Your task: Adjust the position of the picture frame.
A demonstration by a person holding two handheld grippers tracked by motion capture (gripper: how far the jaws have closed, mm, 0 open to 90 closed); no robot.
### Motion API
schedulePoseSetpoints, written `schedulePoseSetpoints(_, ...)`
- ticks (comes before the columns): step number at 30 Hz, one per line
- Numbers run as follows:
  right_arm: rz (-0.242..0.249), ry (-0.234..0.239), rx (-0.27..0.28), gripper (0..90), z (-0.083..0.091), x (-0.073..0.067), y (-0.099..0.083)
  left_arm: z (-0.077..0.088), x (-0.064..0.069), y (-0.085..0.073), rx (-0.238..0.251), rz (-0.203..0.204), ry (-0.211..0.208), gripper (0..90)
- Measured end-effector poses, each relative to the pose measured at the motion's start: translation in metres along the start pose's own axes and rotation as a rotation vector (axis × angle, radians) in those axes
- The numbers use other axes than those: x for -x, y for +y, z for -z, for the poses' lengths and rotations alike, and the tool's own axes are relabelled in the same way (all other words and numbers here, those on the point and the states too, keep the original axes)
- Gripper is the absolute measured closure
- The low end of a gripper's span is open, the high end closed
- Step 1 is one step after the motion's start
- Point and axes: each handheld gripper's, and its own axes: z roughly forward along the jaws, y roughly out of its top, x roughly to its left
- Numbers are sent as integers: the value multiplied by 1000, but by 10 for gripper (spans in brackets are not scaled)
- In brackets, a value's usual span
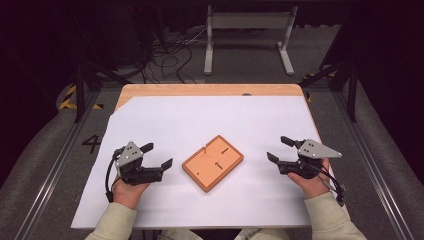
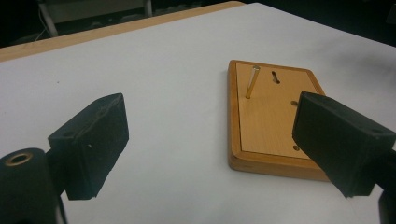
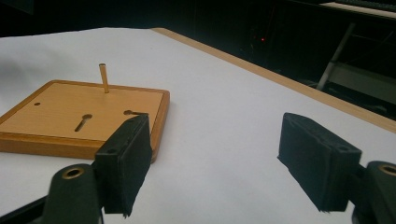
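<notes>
High view: wooden board [image 1: 213, 163] at centre of the white sheet [image 1: 210, 120], left gripper [image 1: 157, 156] and right gripper [image 1: 278, 149] apart from it on both sides, both wide open, holding nothing.

Left gripper view: board at right, one brass pin [image 2: 252, 81] standing in it.

Right gripper view: board at left, slots and holes vacant; work probably hardly begun.

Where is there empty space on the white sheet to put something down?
The far half of the white sheet, beyond the wooden board, is bare. So are the strips between the board and the left tool and the right tool. The board's own middle spot is taken.
</notes>
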Motion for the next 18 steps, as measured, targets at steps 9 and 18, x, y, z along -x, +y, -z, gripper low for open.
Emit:
schedulePoseSetpoints(9,4,-25,8,306,7,4,0,-4,2,2,-12,19,-20,182)
schedulePoseSetpoints(18,-1,-40,19,307,15,7,0,-6,2,6,0,3,-19,203)
